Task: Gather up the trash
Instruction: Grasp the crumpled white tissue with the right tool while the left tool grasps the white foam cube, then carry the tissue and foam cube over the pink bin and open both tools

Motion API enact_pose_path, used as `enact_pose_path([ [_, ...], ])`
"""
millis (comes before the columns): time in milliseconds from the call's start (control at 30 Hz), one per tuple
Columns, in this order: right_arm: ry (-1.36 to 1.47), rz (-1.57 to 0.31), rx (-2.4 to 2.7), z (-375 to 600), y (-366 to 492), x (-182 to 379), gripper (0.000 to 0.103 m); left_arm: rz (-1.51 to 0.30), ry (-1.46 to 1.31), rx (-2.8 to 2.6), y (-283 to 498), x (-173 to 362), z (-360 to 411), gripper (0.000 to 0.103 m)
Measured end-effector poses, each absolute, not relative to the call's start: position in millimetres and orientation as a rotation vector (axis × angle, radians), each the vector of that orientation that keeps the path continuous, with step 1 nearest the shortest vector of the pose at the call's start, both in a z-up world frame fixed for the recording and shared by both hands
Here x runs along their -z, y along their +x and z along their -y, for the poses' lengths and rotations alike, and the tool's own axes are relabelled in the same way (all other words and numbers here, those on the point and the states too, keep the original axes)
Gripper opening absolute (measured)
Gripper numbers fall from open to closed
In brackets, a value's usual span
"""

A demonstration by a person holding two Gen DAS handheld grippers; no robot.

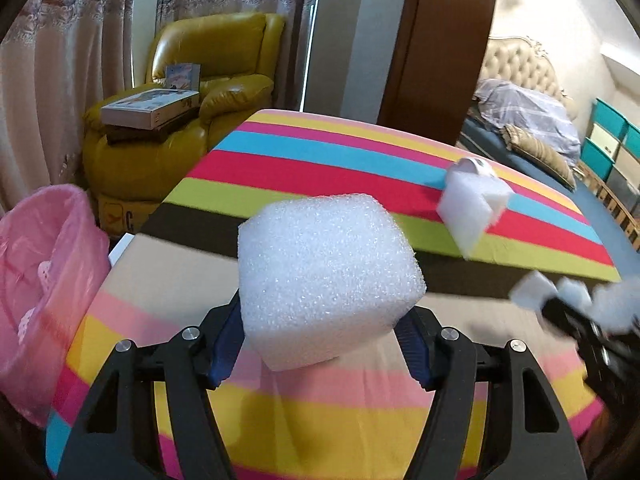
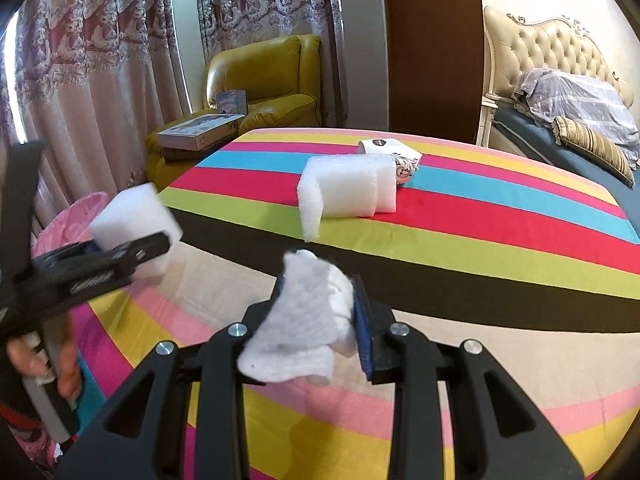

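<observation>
striped table [image 1: 320, 160], pink bin [image 1: 44, 280] beside for drop-off. left gripper [image 1: 320, 344] fingers pinching foam block [image 1: 328, 276]; right gripper [image 2: 320, 320] fingers pinching crumpled tissue [image 2: 304, 320], both lifted for binning.

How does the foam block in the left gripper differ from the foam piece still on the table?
The foam block is a solid chunk, held off the table between the left gripper fingers; the foam piece is a bent, folded sheet lying loose on the striped cloth, ungripped. Both are white packing foam.

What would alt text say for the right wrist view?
The right tongs clamp a crumpled white tissue over a rainbow-striped table. To the left, the left tongs hold a white foam block.
</observation>
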State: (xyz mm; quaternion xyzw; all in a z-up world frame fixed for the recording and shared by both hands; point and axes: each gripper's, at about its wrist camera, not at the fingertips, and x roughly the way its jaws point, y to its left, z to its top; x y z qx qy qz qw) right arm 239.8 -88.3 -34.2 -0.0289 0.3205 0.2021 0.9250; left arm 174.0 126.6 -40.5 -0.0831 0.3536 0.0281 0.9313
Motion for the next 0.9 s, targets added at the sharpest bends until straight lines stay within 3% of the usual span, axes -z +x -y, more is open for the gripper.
enact_pose_path([
  [900, -0.199, -0.662, -0.573, 21.6, 190.9, 34.2, 0.031, -0.588, -0.019, -0.061, 54.4, 32.0, -153.9, 0.063],
])
